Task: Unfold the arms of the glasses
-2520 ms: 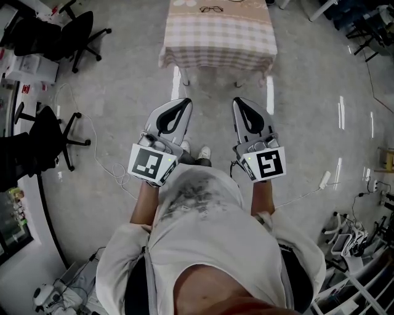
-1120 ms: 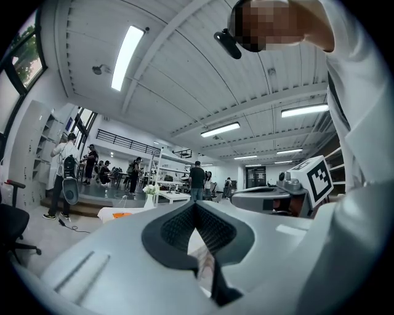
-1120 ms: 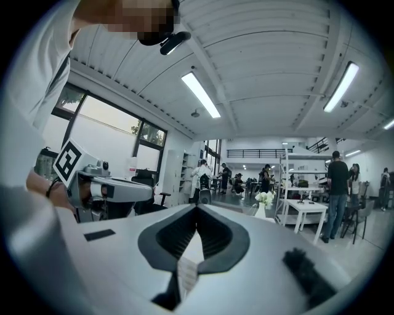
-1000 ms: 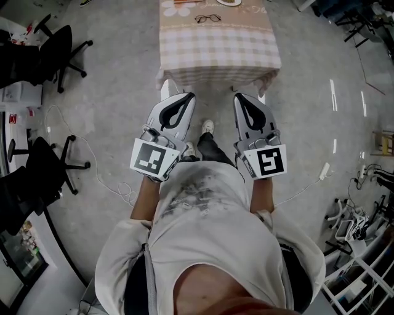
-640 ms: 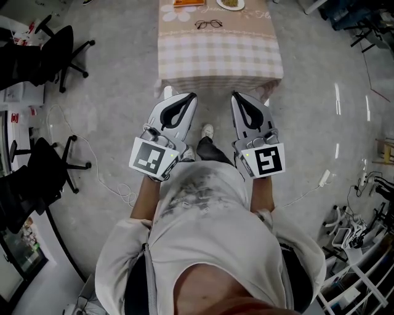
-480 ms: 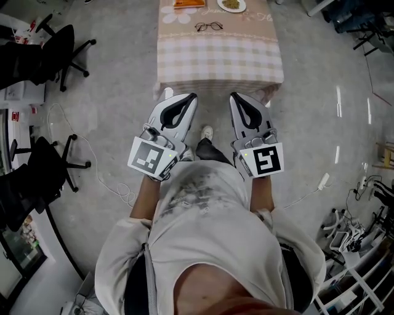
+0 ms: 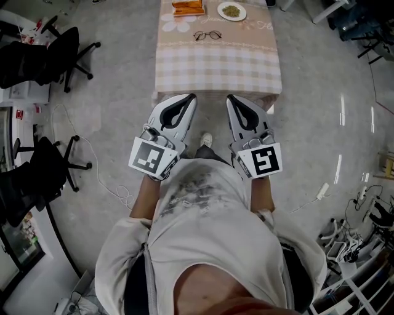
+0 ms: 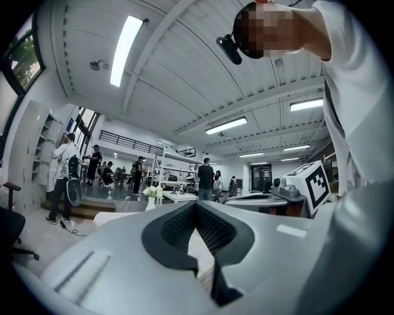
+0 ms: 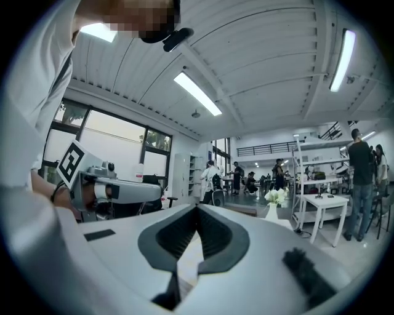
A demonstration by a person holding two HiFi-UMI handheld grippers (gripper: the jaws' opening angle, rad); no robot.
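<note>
The glasses (image 7: 207,35), dark thin-framed, lie on the checked tablecloth of a small table (image 7: 218,64) at the top of the head view, well ahead of both grippers. My left gripper (image 7: 191,96) and right gripper (image 7: 229,97) are held level side by side in front of the person's chest, their tips just short of the table's near edge. Both are shut with nothing between the jaws. In the left gripper view the left gripper (image 8: 196,203) has its tips meeting. The right gripper (image 9: 197,207) looks the same in its own view. Neither gripper view shows the glasses.
A plate of food (image 7: 231,11) and an orange item (image 7: 188,6) sit at the table's far end. Black office chairs (image 7: 43,55) stand at the left, a cable (image 7: 111,178) trails on the floor. A vase of white flowers (image 9: 274,203) and people stand in the room.
The table and glasses have come nearer and lower in the head view as the person walked toward them. Both grippers kept their pose, shut and side by side.
</note>
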